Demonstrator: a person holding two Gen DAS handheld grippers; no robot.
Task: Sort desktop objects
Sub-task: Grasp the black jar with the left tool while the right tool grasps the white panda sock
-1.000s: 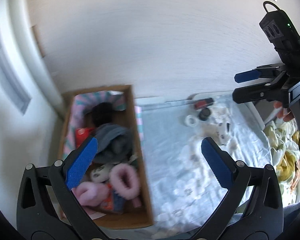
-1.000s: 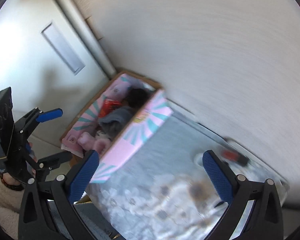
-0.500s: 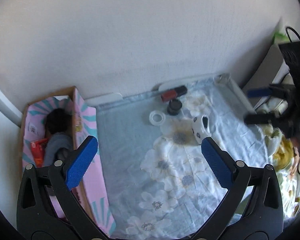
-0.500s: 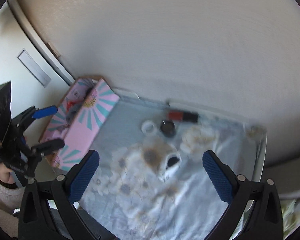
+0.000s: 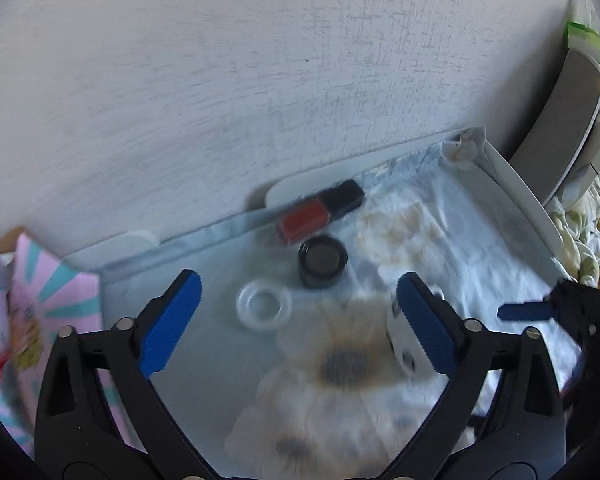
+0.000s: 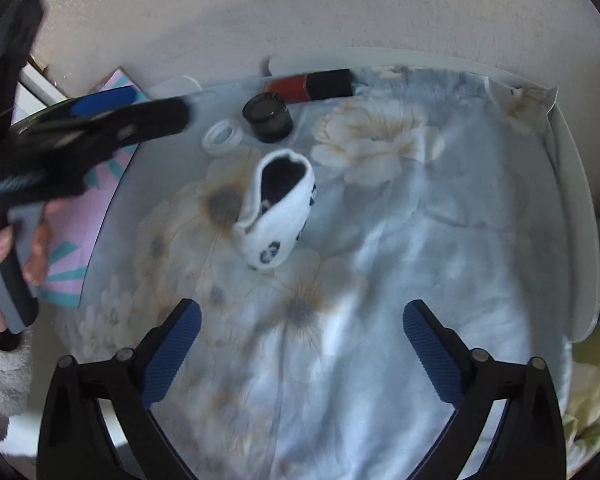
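Blue-padded left tongs (image 5: 298, 320) and right tongs (image 6: 302, 354) both gape empty. White spotted sock (image 6: 278, 210) lies loose on floral cloth (image 6: 400, 240), just before black round jar (image 6: 268, 117); careless pinch risks bunching cloth, nudging jar.

A pale wall (image 5: 220, 80) with a rough, scratched texture filled the upper half of both views, and the white table (image 6: 572, 208) stood right against it. A light blue cloth (image 6: 400, 280) printed with large cream flowers covered the tabletop, creased in places and bunched at the far corner by the wall. Beyond the table's right edge lay rumpled yellowish bedding (image 5: 580, 232), and above it a grey, padded chair back (image 5: 568, 120) leaned near the wall. Soft daylight lit the wall and cloth evenly, brightest at the far right.
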